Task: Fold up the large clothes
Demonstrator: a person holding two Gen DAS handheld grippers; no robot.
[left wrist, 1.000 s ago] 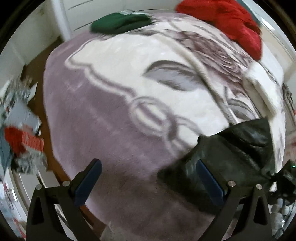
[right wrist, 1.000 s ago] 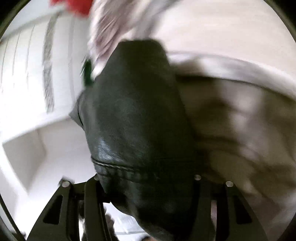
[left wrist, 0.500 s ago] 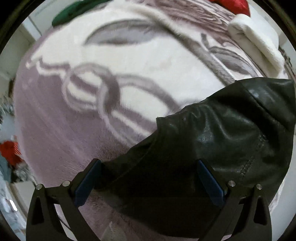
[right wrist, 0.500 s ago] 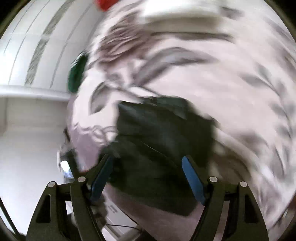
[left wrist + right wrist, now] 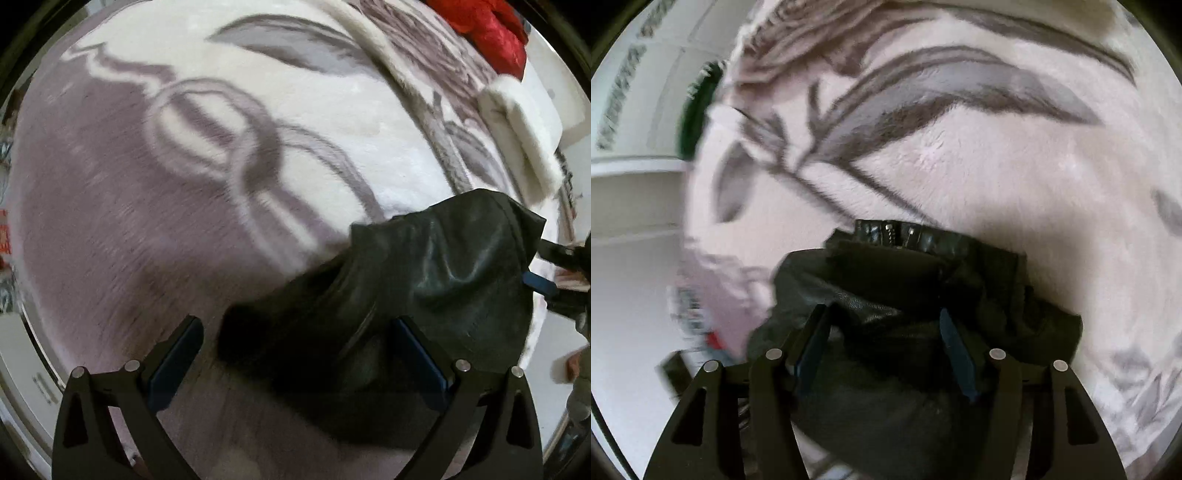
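Much of the black leather garment (image 5: 424,295) is running out of sight under both cameras, so I cannot tell what kind of garment it is; only a zipper end and a stitched edge (image 5: 897,236) are showing in the right wrist view. Motion blur is smearing the left side of that view, and the green thing (image 5: 698,110) at the blanket's far edge is too streaked to identify. The right tool is showing only as a dark sliver with a blue pad (image 5: 543,284) at the edge of the left wrist view.

The garment is lying bunched on the bed, on a plush blanket (image 5: 184,221) patterned in mauve and cream with grey leaves. The left tool (image 5: 295,354) is hanging spread wide above the garment's near end, its fingers gripping nothing. The right tool (image 5: 882,343) is also standing spread, leather lying between its fingers without being pinched.

A folded cream cloth (image 5: 517,129) and a red garment (image 5: 491,29) are lying at the far side of the bed, and white panelled walls are showing beyond
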